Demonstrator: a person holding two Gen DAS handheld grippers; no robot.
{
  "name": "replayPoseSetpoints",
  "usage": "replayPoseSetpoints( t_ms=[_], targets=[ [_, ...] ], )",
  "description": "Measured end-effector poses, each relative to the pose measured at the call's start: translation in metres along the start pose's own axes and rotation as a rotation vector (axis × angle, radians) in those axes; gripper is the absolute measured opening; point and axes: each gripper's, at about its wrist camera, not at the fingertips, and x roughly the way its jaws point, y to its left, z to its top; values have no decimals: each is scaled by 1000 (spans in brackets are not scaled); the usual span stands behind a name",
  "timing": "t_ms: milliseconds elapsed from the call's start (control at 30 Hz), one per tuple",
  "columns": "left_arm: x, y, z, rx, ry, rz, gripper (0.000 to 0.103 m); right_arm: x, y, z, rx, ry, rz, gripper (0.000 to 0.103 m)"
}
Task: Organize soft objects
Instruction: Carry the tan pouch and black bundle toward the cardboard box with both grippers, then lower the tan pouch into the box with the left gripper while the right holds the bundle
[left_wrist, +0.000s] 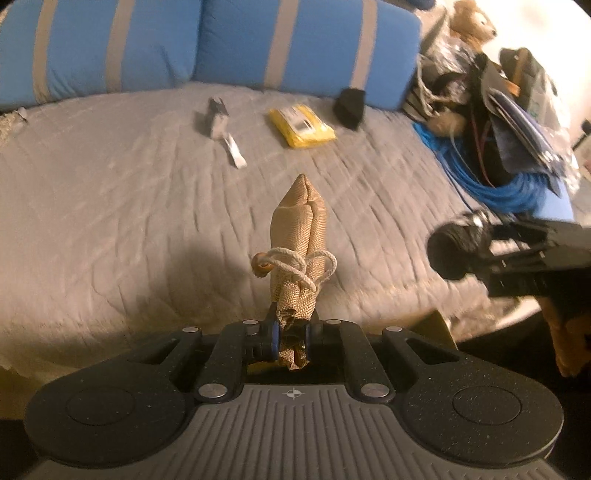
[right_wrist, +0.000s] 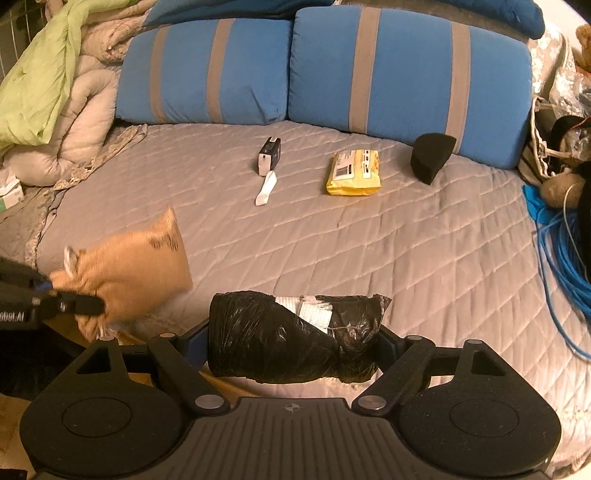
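Carrying two soft items over bed's near edge: left gripper pinched narrow on tan pouch's cinched neck; right gripper spread wide, clamping black wrapped bundle endwise. Row forming by pillows.

We look down and forward from both wrists, close over the grey quilt; both views share the blue pillows.
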Motion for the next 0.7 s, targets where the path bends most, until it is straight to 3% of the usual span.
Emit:
replayPoseSetpoints(
  t_ms=[233, 400, 700],
  targets=[
    [-4, -12, -26, 47, 58, -29, 12, -11, 12, -12, 8, 2, 7, 86],
    [-3, -18, -38, 77, 101, 2, 12, -19, 22, -18, -4, -1, 17, 86],
    [-6, -23, -50, 95, 155, -8, 29, -25, 32, -28, -17, 16, 19, 86]
  ],
)
